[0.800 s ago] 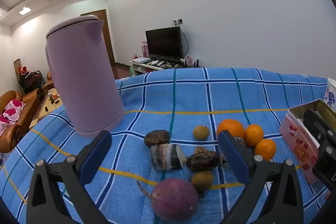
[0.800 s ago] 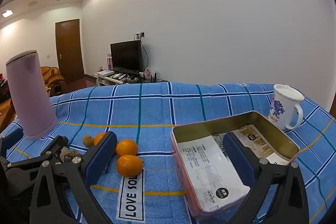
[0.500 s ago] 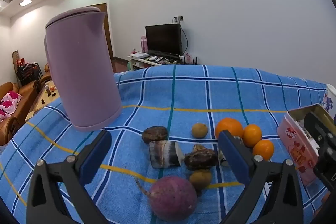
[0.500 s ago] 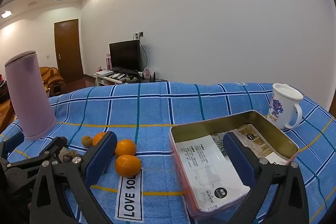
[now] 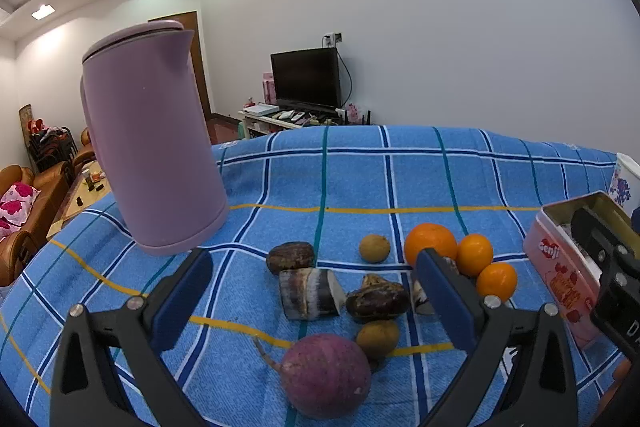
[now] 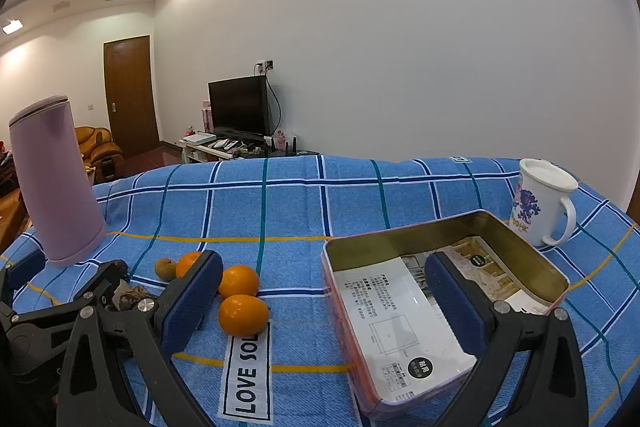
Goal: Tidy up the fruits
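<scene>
Left gripper (image 5: 312, 301): jaws spread wide, nothing held, above the produce cluster. Right gripper (image 6: 320, 299): jaws spread wide, nothing held, over the tin's left edge.

Left wrist view, near to far:
- Purple round root (image 5: 325, 375) at 6 o'clock, nearest, between the fingers.
- Small brown fruit (image 5: 377, 338) just beside it at 5 o'clock.
- Striped cut root piece (image 5: 310, 293) and dark knobbly piece (image 5: 378, 301) at centre, close together; second dark piece (image 5: 291, 256) just behind.
- Another small brown fruit (image 5: 374, 247) beyond, apart.
- Large orange (image 5: 430, 244) and two small oranges (image 5: 474, 254) (image 5: 496, 281) at 3 o'clock, clustered, partly behind the right finger.
- Purple kettle (image 5: 152, 163) at 10 o'clock, upright, well apart from the fruit.

Right wrist view:
- Pink tin (image 6: 532, 259) at 4 o'clock, lidless; holds a printed paper sheet (image 6: 384, 311) and a card insert, no fruit.
- "LOVE SOL" label (image 6: 248, 371) on blue checked cloth (image 6: 296, 203) at 7 o'clock.
- White mug (image 6: 538, 203) with blue print at 2 o'clock, just behind the tin.
- Television (image 6: 239, 105) on low stand against far wall.
</scene>
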Tool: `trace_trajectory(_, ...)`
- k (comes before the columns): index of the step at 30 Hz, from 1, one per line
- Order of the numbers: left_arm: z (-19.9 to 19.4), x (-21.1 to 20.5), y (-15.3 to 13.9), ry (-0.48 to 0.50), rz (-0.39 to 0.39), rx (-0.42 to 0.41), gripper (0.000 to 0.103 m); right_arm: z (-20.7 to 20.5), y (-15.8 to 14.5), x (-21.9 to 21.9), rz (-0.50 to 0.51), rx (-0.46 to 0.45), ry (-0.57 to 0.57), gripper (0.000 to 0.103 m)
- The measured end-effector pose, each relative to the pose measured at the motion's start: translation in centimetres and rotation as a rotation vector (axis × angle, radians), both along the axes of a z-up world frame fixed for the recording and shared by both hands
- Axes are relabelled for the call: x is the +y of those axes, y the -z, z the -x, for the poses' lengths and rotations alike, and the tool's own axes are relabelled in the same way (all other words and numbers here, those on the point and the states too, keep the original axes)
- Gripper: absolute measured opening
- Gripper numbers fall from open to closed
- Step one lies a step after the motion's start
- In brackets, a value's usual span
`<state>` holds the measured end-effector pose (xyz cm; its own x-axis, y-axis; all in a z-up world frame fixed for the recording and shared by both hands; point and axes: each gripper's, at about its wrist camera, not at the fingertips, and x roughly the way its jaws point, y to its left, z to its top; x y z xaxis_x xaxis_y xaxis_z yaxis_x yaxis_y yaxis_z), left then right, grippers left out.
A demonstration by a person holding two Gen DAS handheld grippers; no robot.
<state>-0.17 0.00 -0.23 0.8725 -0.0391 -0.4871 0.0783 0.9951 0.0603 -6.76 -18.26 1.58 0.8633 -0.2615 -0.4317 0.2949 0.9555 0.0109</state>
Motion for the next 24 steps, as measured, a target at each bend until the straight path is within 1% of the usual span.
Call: trace_trajectory(24, 0.1, -0.07, 0.0, 0.005, -0.001, 0.006, 0.103, 0.0, -0.07, 0.31, 0.008, -0.001, -0.008, 0.102)
